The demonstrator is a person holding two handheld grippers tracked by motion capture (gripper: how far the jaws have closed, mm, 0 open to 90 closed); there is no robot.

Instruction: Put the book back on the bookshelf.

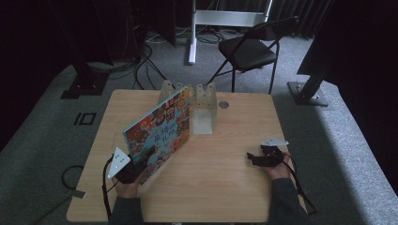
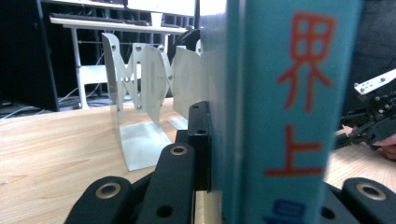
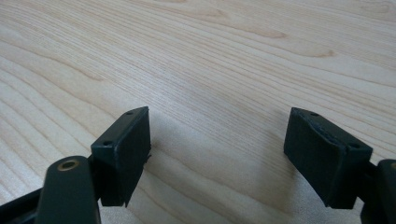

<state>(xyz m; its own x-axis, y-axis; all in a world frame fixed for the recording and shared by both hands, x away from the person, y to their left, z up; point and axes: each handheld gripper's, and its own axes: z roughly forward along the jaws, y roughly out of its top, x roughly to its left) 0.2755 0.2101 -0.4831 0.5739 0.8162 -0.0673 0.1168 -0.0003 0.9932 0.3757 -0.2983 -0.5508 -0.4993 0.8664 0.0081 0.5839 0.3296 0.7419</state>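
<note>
Tall teal-spined picture book runs off the top and bottom of the left gripper view, red spine lettering blurred, and it hides the left gripper's far jaw. High view: small round grey disc on the light wooden table too small to identify; the person's forearms cut off at the bottom edge.

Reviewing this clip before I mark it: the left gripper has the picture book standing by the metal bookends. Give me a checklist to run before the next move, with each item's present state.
1. Left gripper grip on the book: ok; its jaws clamp the spine end in the left gripper view.
2. Book upright: not ok; it leans in the high view.
3. Book seated in the bookend rack: cannot tell; its far end reaches the rack, but the slot is hidden.
4. Right gripper free: ok; its jaws stand open over bare table.
5. Right gripper apart from the book: ok; a stretch of bare wood lies between them.
</note>
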